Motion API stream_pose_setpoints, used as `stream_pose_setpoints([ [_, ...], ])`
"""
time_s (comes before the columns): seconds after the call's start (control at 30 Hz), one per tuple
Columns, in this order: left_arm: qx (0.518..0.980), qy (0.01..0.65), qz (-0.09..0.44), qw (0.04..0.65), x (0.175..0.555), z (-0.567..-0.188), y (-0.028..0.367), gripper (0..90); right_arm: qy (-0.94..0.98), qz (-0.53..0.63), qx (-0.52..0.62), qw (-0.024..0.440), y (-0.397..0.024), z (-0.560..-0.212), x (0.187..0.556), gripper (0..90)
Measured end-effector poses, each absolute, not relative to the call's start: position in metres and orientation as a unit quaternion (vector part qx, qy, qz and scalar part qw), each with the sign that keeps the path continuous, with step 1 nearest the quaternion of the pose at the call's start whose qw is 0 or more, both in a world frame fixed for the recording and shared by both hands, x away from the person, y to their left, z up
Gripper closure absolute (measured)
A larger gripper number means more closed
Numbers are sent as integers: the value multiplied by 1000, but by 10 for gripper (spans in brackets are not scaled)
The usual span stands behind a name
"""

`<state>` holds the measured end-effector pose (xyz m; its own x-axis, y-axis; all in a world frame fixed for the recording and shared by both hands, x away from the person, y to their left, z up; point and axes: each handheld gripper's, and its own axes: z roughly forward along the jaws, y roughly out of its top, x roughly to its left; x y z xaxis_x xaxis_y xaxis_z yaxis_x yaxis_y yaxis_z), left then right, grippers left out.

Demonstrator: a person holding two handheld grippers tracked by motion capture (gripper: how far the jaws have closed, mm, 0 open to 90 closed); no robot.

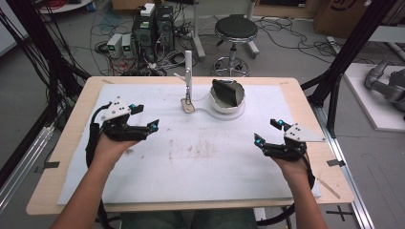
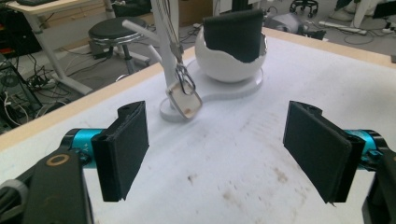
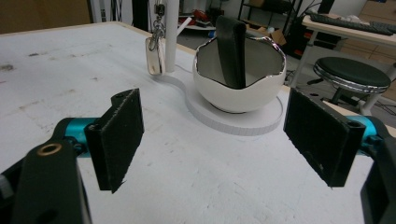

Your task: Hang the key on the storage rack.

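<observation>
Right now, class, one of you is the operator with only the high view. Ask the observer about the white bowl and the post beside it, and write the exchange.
Operator: What is the rim of the bowl like?
Observer: In the right gripper view it is jagged, like a cracked eggshell.
Operator: And the dark piece inside?
Observer: It is thin and flat, stands on edge and rises above the rim.
Operator: What hangs on the post?
Observer: In the left gripper view, a small pale tag hangs from it on metal rings.
</observation>
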<state>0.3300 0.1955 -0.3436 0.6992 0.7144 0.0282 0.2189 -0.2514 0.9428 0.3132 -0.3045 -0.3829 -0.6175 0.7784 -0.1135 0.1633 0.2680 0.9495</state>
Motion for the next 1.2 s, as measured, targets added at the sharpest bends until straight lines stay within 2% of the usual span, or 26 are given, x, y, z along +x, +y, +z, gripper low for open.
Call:
stream_pose_setpoints([
  [0.2, 755, 305, 200, 545, 315, -365, 208, 211, 740, 512, 320, 297, -303, -386, 314, 203],
  [0.5, 757, 317, 195, 537, 311, -388, 221, 211, 743, 505, 325, 295, -307, -392, 316, 204],
  [1.2, 749, 326, 210, 538, 312, -387, 235, 205, 747, 500, 326, 292, -306, -395, 316, 203],
])
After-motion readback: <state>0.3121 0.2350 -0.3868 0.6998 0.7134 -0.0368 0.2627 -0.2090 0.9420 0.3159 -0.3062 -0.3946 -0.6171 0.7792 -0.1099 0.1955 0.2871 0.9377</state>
